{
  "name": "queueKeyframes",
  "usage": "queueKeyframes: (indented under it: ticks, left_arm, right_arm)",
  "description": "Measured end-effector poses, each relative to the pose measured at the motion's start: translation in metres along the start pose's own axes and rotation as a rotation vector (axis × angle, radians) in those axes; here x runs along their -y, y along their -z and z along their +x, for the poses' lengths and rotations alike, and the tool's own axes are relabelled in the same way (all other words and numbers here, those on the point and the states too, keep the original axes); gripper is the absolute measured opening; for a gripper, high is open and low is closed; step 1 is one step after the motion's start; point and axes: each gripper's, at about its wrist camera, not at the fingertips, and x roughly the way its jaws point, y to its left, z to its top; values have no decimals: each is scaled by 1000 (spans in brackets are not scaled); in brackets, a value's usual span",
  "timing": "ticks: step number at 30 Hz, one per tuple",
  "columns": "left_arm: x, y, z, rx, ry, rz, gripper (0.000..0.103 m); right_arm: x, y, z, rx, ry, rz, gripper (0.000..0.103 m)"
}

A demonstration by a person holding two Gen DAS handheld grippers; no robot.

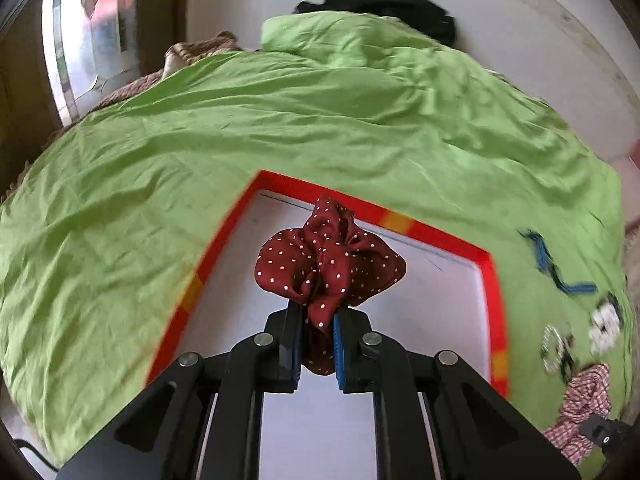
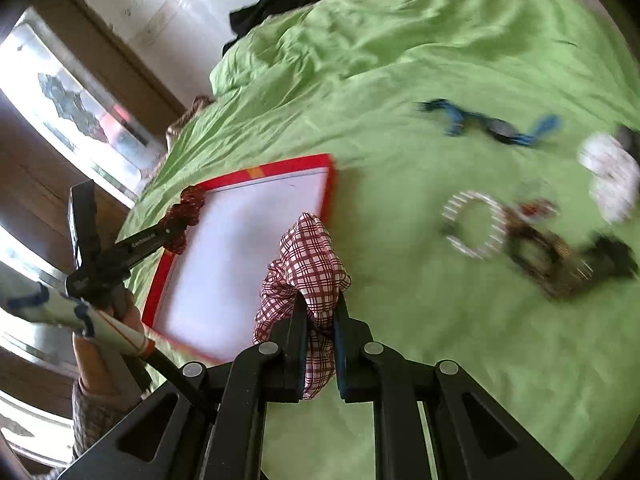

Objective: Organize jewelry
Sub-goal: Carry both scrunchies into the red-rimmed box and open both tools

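Left gripper [image 1: 316, 344] clamped on dotted maroon scrunchie [image 1: 328, 264] above the red-framed white tray [image 1: 496, 300], right gripper [image 2: 320, 344] clamped on checked scrunchie [image 2: 312, 264] beside it (evidently for deposit there), remaining jewelry [image 2: 476, 224] loose on green sheet [image 2: 400, 60].

Soft daylight is coming from the tall glass window panel [image 1: 92, 40] on my left, glaring white there. The wrinkled lime-green bedsheet [image 1: 280, 120] is showing gentle shadows in its folds. Motion blur is smearing the small trinkets [image 2: 520, 232] on the sheet, and both fisheye views are bending and darkening at their edges.
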Motion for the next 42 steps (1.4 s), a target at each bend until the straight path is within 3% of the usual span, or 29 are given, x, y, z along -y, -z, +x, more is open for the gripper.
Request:
queueKeyframes:
  ticks: [5,8,15,18,20,27,29,35,42]
  left_arm:
    - [-25,-3,28,9,-3,-24,12]
    - [-33,-9,38,-26,77,-74,12]
    - [-43,-14,43,-37,81,-97,14]
    - [-54,-15,43,-39,87,-140,21]
    - [-59,-15,42,-37,103,-158,25]
    - [-56,-12,25,11,130,-151,44]
    - [-54,-10,18,25,130,-143,50]
    - [-43,-2,-3,56,171,-114,52]
    - [-1,21,-34,150,188,-20,52]
  right_arm:
    - [-40,-38,71,-54,37,-51,12]
    - [-59,-56,109,-66,64,-86,12]
    - [-86,-75,157,-72,107,-136,13]
    - [-95,-80,165,-48,154,-167,21]
    - [-101,-79,163,-34,183,-195,40]
    - [-98,-69,109,34,225,-229,49]
    - [-87,-60,86,55,248,-224,56]
    - [-22,-18,13,85,357,-167,57]
    - [84,46,-65,66,480,27,57]
